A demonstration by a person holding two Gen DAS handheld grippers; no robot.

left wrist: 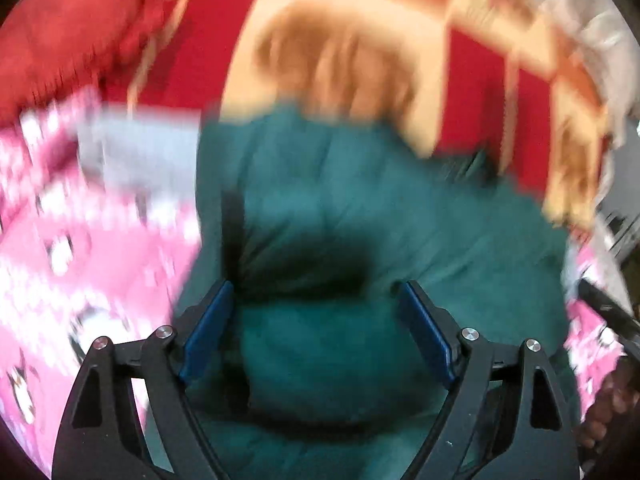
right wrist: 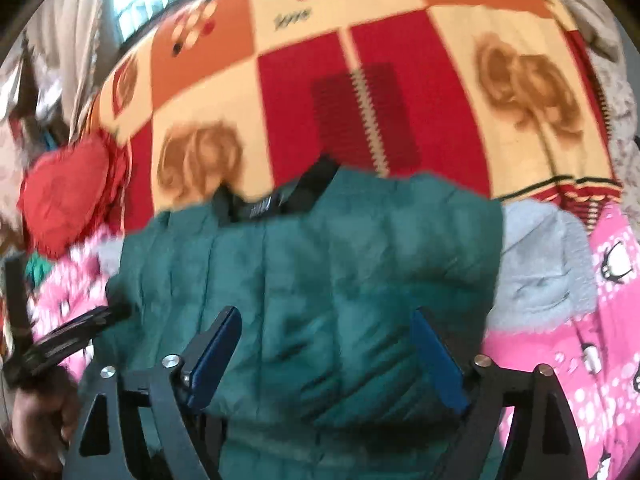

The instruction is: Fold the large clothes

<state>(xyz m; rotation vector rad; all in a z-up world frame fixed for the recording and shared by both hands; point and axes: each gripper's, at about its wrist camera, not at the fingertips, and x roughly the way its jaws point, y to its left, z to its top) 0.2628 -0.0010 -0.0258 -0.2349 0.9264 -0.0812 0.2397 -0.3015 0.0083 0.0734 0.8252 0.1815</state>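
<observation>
Left gripper [left wrist: 316, 292] fingers spread over blurred green jacket [left wrist: 360, 208].

Beyond the green jacket [right wrist: 312, 264] the patterned blanket [right wrist: 400, 92] lies bare — red cushion [right wrist: 68, 196] and grey fleece [right wrist: 540, 272] crowd its sides.
</observation>
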